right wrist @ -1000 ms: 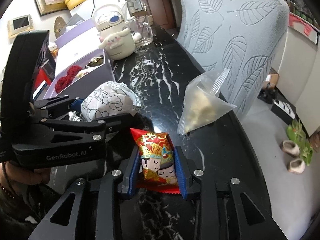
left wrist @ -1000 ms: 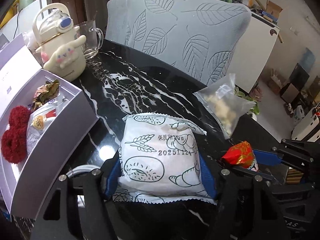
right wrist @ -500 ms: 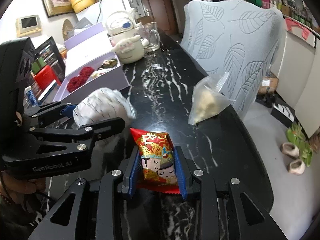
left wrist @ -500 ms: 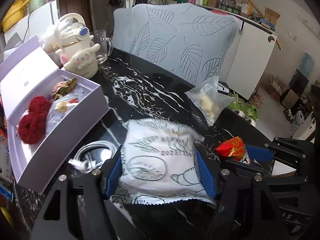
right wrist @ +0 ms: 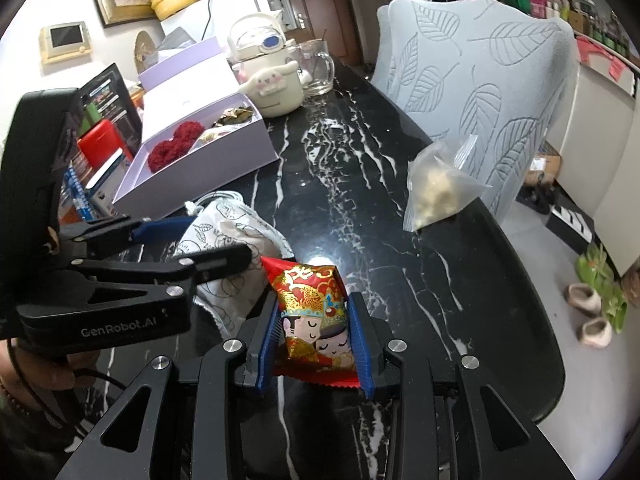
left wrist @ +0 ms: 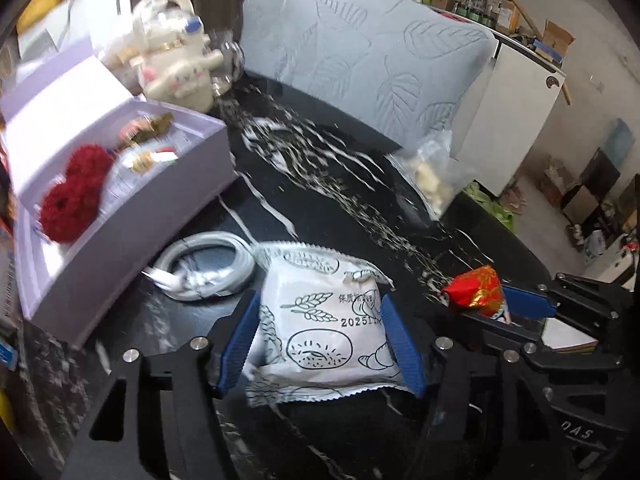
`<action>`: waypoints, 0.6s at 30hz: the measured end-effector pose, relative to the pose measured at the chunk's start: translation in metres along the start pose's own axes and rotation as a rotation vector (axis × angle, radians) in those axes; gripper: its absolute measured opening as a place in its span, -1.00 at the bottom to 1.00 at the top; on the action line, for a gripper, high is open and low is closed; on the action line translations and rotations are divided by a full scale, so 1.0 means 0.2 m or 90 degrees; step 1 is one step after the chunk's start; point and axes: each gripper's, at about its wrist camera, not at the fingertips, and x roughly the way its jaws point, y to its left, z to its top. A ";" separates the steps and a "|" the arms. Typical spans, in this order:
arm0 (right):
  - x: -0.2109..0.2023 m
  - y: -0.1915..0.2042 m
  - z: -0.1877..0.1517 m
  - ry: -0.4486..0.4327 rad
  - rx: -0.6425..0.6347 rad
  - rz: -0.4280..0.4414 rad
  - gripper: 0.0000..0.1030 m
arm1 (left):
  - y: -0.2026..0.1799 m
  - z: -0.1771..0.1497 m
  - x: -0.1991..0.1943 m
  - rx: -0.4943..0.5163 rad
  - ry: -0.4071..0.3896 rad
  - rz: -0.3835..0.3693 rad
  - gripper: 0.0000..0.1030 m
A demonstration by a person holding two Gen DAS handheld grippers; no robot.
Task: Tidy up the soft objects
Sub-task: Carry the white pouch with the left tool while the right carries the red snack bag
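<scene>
My left gripper (left wrist: pixel 320 340) is shut on a white bread packet (left wrist: pixel 324 328) printed with pastry drawings and holds it above the black marble table (left wrist: pixel 320 184). The packet also shows in the right wrist view (right wrist: pixel 236 240). My right gripper (right wrist: pixel 316 340) is shut on a red and gold snack packet (right wrist: pixel 312 312), also seen in the left wrist view (left wrist: pixel 476 290). An open lilac box (left wrist: pixel 132 196) at the left holds red fuzzy scrunchies (left wrist: pixel 72 196) and small wrapped snacks (left wrist: pixel 152 152). A clear zip bag of pale pieces (left wrist: pixel 432 176) lies at the table's far edge.
A coiled white cable (left wrist: pixel 204 266) lies between the box and my left gripper. A cream cartoon kettle (left wrist: pixel 176 64) and a glass mug (right wrist: pixel 316 66) stand behind the box. A leaf-patterned chair back (left wrist: pixel 360 64) rises past the table. The floor drops off at the right.
Both grippers have risen and pulled back with their packets. The left view has swung, so the box and the white cable now sit nearer the centre.
</scene>
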 end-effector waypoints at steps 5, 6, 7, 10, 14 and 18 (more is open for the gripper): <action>0.02 -0.02 0.01 0.005 0.004 -0.007 -0.37 | -0.02 -0.02 0.10 0.004 0.041 0.006 0.22; 0.02 -0.02 0.01 0.007 0.005 -0.009 -0.37 | -0.03 -0.02 0.11 0.005 0.041 0.008 0.22; 0.03 -0.02 0.01 0.008 0.006 -0.010 -0.37 | -0.03 -0.02 0.12 0.006 0.041 0.009 0.22; 0.04 -0.04 0.00 0.013 0.010 -0.011 -0.37 | -0.03 -0.02 0.14 0.006 0.042 0.011 0.22; 0.06 -0.05 0.00 0.017 0.013 -0.009 -0.37 | -0.05 -0.02 0.15 0.016 0.040 0.024 0.22; 0.07 -0.06 0.00 0.020 0.015 -0.009 -0.37 | -0.07 -0.01 0.16 0.031 0.032 0.046 0.25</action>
